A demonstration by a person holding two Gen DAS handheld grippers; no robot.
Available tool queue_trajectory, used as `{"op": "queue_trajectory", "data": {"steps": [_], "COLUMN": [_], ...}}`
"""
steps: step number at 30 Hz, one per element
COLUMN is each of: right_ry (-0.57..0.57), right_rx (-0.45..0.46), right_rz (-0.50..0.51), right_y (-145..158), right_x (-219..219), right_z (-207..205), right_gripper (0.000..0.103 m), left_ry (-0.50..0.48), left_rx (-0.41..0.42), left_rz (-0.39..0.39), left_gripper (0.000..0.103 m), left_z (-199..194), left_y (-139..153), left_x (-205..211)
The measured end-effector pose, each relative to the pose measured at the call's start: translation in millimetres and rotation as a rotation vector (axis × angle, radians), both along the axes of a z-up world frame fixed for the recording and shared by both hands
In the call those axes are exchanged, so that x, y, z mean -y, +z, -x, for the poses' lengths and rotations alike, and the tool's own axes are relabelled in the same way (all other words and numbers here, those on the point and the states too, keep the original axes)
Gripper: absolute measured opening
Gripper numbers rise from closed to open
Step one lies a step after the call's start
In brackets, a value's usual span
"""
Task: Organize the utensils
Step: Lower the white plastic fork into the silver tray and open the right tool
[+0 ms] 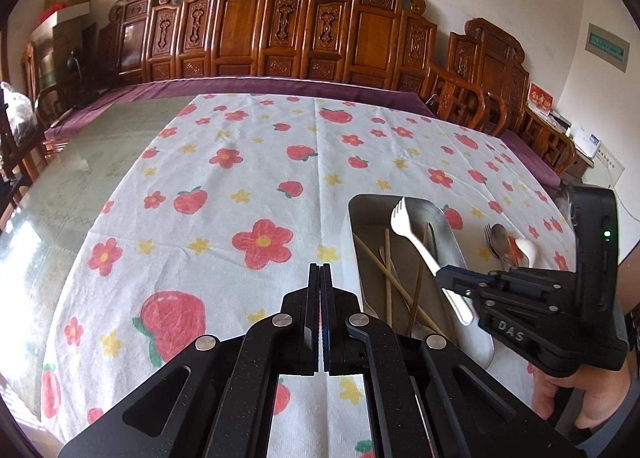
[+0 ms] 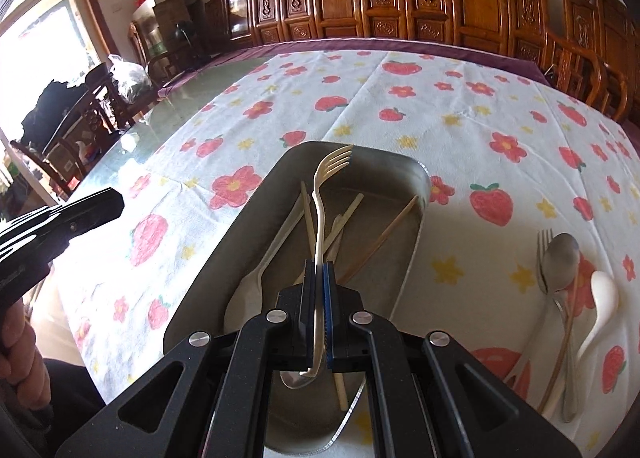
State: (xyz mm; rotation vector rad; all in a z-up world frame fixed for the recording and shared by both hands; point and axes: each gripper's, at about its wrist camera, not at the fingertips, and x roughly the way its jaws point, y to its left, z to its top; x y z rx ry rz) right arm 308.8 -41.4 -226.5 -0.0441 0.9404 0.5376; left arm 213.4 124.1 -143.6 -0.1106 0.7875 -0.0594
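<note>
My right gripper (image 2: pixel 319 270) is shut on the handle of a cream plastic fork (image 2: pixel 326 177), held above the metal tray (image 2: pixel 416 177) with its tines pointing away. In the left wrist view the same fork (image 1: pixel 412 234) sticks out of the right gripper (image 1: pixel 442 274) over the tray (image 1: pixel 360 205). In the tray lie wooden chopsticks (image 2: pixel 384 236), a pale spoon (image 2: pixel 256 278) and a metal spoon. My left gripper (image 1: pixel 320 278) is shut on nothing, over the flowered cloth left of the tray.
Right of the tray a metal spoon (image 2: pixel 558 262), a metal fork (image 2: pixel 542 242), a white spoon (image 2: pixel 602 298) and a chopstick lie on the flowered cloth (image 2: pixel 460 105). Carved wooden chairs (image 1: pixel 248 17) line the table's far side. A hand (image 1: pixel 560 390) holds the right gripper.
</note>
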Motion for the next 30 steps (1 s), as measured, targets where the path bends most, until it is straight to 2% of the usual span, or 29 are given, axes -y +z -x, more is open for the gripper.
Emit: {"op": "queue_trajectory", "data": {"steps": [6, 11, 16, 21, 23, 25, 29, 30], "right_ry": [0.005, 0.045, 0.049, 0.01, -0.013, -0.039, -0.103, -0.118], "right_rx": [-0.055, -0.066, -0.024, 0.049, 0.083, 0.113, 0.125, 0.119], "right_rz": [-0.036, -0.081, -0.095, -0.064, -0.027, 0.024, 0.078, 0.082], "right_y": [-10.4, -10.6, 3.7, 25.8, 31.9, 34.1, 29.4, 26.3], "right_x": [-9.8, -14.6, 2.7, 46.3, 70.7, 95.7, 142.6, 152.5], "right_z": [-2.6, 5.4, 18.6, 31.2, 36.9, 43.1, 49.9, 50.4], "right_gripper": [0.007, 0.007, 0.007, 0.007, 0.007, 0.007, 0.007, 0.007], "left_ry": [0.005, -0.001, -0.014, -0.038, -0.048, -0.063, -0.101, -0.11], "left_rx": [0.0, 0.001, 0.001, 0.008, 0.011, 0.022, 0.029, 0.03], "left_rz": [-0.003, -0.008, -0.003, 0.0, 0.009, 0.01, 0.025, 0.027], "left_gripper": [0.0, 0.0, 0.0, 0.001, 0.005, 0.021, 0.029, 0.033], "left_z": [0.0, 0.3, 0.8, 3.0, 3.0, 3.9, 6.0, 6.3], "left_y": [-0.3, -0.7, -0.6, 1.4, 2.6, 4.5, 6.2, 6.0], "left_x": [-0.2, 2.1, 8.4, 25.3, 32.7, 41.9, 61.6, 66.5]}}
